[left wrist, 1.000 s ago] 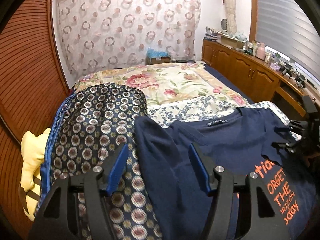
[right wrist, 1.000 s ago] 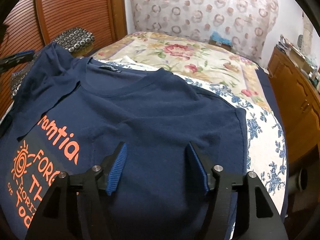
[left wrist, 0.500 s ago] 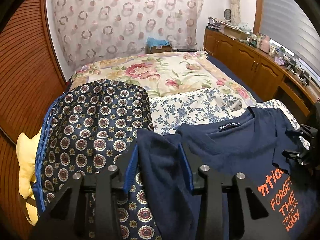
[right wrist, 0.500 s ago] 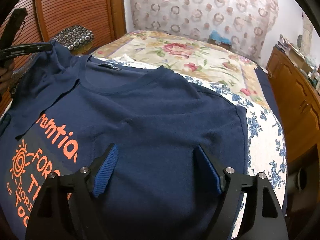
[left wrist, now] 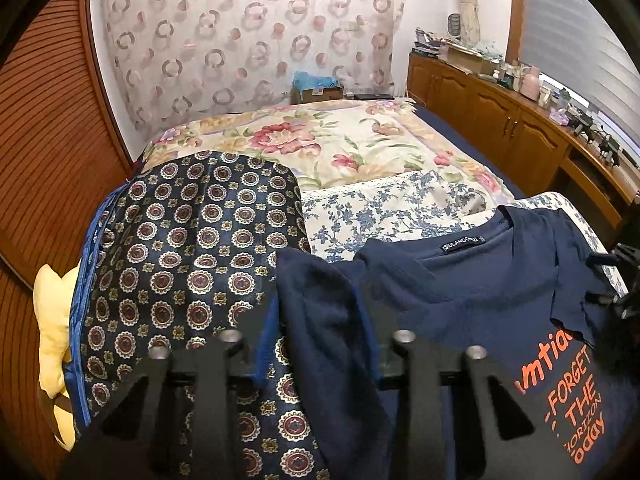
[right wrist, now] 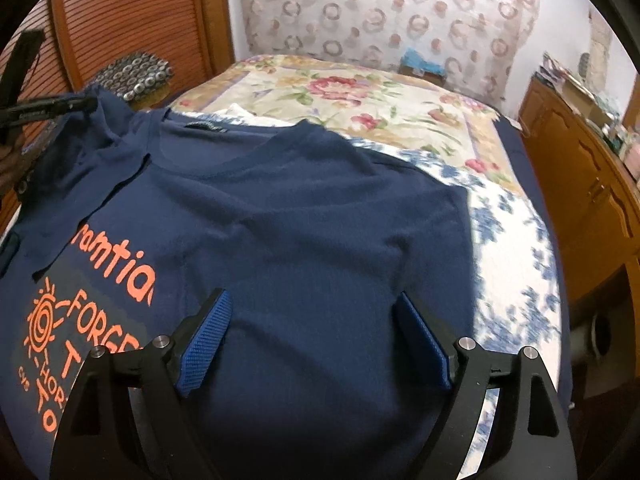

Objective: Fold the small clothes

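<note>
Navy cotton T-shirt (right wrist: 304,216) on floral bed (left wrist: 360,148): left gripper (left wrist: 320,344) just closed, clamping sleeve (left wrist: 320,320); right gripper (right wrist: 316,340) released, spread above it.

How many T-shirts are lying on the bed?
1: a navy T-shirt with orange letters, spread on the blue-flowered sheet at the near end of the bed. Others may be hidden under it.

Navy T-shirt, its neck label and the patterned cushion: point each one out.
Navy T-shirt (right wrist: 320,216): right wrist view, on the plain chest fabric.
Neck label (left wrist: 463,245): left wrist view, on the label's middle.
Patterned cushion (left wrist: 192,232): left wrist view, on its top face.
</note>
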`<state>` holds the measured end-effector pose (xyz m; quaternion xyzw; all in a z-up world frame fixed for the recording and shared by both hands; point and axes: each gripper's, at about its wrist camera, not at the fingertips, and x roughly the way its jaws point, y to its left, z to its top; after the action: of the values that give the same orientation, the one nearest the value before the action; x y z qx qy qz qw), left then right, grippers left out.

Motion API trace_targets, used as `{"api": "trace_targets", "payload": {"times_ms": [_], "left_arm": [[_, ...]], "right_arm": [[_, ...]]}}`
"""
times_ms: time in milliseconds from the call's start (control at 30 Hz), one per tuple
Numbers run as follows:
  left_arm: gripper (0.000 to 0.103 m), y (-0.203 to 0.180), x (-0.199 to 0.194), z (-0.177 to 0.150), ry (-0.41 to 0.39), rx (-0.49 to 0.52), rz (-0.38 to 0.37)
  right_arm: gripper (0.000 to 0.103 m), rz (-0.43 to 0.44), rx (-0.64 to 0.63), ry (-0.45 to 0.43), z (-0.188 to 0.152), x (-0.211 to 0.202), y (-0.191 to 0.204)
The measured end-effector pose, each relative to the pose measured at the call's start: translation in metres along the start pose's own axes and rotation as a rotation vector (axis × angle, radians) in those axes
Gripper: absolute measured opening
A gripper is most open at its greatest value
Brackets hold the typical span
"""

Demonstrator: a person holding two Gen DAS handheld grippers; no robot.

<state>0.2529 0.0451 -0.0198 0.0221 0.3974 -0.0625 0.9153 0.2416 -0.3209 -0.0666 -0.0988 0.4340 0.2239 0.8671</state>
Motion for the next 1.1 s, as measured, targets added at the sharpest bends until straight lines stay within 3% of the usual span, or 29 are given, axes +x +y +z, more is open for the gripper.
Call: {"api": "trace_targets", "payload": {"times_ms": [33,67,200,400,633,733,767,900,1100], "left_arm": [[0.012,0.0,-0.001,-0.002,-0.003,0.002,-0.002],[0.01,-0.001,-0.003,-0.003,-0.01,0.006,-0.013],[0.006,-0.007,-0.012,-0.004,-0.031,0.016,-0.052],[0.005,-0.02,-0.029,-0.008,-0.074,0.02,-0.087],[0.005,-0.026,-0.057,-0.017,-0.127,0.016,-0.135],[0.005,-0.031,-0.067,-0.024,-0.144,0.015,-0.154],[0.004,-0.032,-0.071,-0.026,-0.15,0.014,-0.16],[0.004,-0.038,-0.093,-0.036,-0.188,0.009,-0.184],[0.004,-0.038,-0.128,-0.055,-0.238,0.004,-0.198]], "right_arm": [[0.086,0.012,0.019,-0.012,0.0,-0.004,-0.006],[0.086,0.013,0.046,-0.028,0.001,-0.009,-0.015],[0.086,-0.002,0.051,-0.079,0.011,-0.023,-0.041],[0.074,-0.023,0.048,-0.015,0.03,0.002,-0.072],[0.043,-0.043,0.01,0.043,0.039,0.031,-0.077],[0.02,-0.026,-0.007,0.038,0.041,0.031,-0.069],[0.005,-0.02,-0.019,0.041,0.041,0.031,-0.065],[0.002,0.001,-0.057,0.0,0.041,0.017,-0.045],[0.002,0.038,-0.058,-0.146,0.036,-0.045,-0.018]]}}
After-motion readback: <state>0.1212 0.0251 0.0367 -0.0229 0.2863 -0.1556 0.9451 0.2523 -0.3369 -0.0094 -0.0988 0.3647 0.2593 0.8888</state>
